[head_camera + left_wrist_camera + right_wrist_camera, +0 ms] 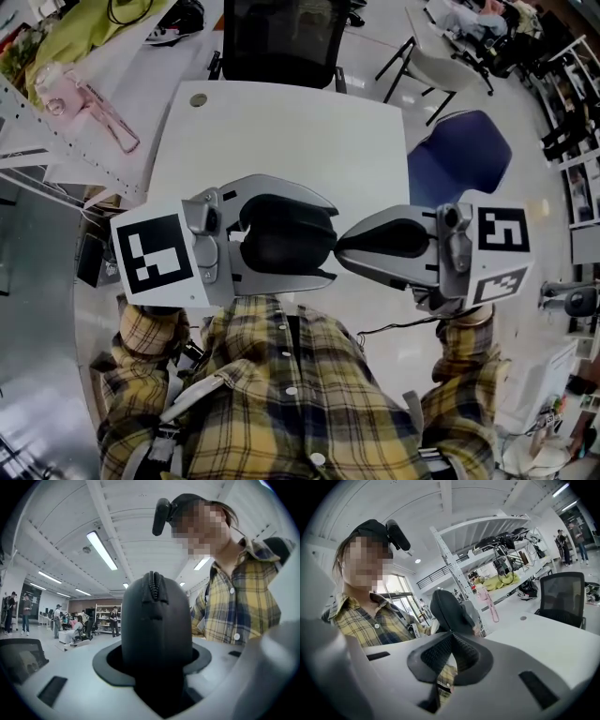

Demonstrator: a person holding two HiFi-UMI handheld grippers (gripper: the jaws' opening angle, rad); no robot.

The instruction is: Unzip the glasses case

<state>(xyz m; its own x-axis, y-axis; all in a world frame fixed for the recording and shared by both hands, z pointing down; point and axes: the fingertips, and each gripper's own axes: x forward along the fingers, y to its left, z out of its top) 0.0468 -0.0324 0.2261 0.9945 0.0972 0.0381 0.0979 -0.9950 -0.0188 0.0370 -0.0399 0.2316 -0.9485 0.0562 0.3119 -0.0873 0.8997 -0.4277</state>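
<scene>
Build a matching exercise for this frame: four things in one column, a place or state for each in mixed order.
1 glasses case
2 right gripper
3 black office chair
4 blue chair

a jaws together
b at the white table's far edge
c clamped in the left gripper
d off the table's right side

Pairs: 1-c, 2-a, 3-b, 4-d

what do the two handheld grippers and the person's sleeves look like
The left gripper and right gripper both have smooth, rounded light-grey shells. Their fingers are lined with black pads, ribbed on the right one. Each carries a white cube with black square markers: left cube, right cube. The sleeves are yellow and navy plaid, part of a buttoned shirt.
</scene>
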